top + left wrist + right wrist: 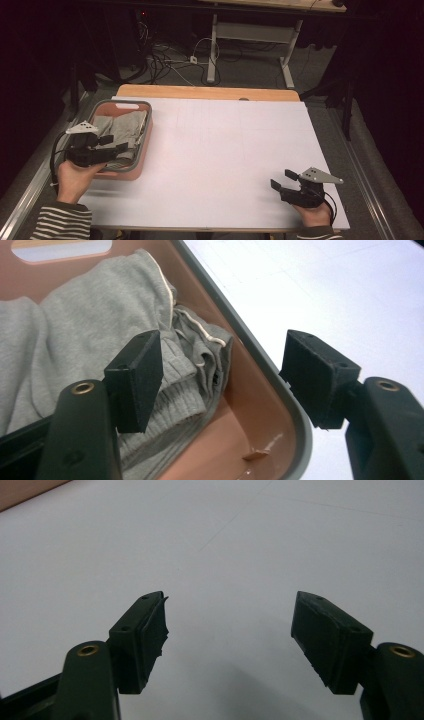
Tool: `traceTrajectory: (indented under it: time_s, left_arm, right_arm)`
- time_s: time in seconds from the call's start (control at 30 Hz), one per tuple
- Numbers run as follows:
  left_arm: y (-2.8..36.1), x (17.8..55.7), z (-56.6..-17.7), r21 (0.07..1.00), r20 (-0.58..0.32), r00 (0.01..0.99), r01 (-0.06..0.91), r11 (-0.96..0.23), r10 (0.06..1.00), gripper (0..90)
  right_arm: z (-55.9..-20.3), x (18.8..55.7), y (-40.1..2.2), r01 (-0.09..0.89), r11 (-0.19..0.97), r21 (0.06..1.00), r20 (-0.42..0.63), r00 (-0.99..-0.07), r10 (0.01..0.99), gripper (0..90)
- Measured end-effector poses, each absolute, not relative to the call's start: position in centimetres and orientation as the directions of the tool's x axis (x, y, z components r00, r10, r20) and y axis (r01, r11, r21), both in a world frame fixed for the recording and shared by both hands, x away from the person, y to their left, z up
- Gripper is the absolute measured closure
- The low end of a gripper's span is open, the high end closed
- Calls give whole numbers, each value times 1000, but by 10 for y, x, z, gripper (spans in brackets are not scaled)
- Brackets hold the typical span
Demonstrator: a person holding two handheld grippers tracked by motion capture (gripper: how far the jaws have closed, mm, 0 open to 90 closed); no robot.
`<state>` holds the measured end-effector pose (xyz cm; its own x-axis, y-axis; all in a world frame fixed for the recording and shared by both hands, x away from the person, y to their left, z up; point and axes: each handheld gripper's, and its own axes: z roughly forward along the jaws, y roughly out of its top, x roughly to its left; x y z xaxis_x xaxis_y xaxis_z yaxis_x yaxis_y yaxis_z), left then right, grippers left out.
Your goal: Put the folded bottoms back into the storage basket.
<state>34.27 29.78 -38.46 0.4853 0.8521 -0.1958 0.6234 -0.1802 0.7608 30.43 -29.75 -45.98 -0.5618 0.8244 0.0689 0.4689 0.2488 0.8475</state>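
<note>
A person in striped sleeves works at a white-covered worktop [220, 150], one gripper in each hand. At the near left edge stands a pink basket [145, 145] with a grey rim, and a grey garment [122, 127] lies crumpled inside it. The left gripper [117, 145] hangs over the basket's near right part, pointing right, its jaws spread apart and grasping nothing. In the left gripper view one jaw stands over the garment's [85, 335] folds, the other beyond the basket's rim [260, 365] over the white surface; whether the nearer jaw touches the cloth cannot be told. The right gripper [282, 180] sits at the near right of the worktop, well apart from the basket, its jaws likewise released and empty. In the right gripper view, bare white surface lies between the jaws. Beyond the worktop's far wooden edge [205, 92], cables [165, 60] trail across the floor beside the white legs of another desk [250, 35].
</note>
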Motion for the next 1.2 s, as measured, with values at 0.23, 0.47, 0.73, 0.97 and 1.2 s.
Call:
traceTrajectory:
  time_s: [0.23, 0.47, 0.73, 0.97, 1.2]
  left_arm:
    - [300, 338, -388, 766, -203, 482, 621, -169, 853, 311]
    - [302, 330, -389, 779, -194, 474, 607, -159, 859, 310]
    - [306, 322, -392, 787, -200, 473, 599, -147, 858, 310]
    - [309, 316, -395, 796, -209, 465, 592, -127, 860, 311]
    - [311, 312, -400, 797, -210, 462, 591, -123, 862, 311]
  right_arm:
    - [-460, 303, -298, 469, 248, 847, 69, -562, 824, 307]
    - [-460, 303, -298, 469, 251, 847, 68, -564, 823, 307]
    - [-460, 304, -298, 469, 250, 847, 70, -565, 822, 307]
    - [-460, 304, -298, 469, 247, 848, 72, -563, 824, 307]
    - [-460, 303, -298, 471, 246, 847, 73, -562, 824, 307]
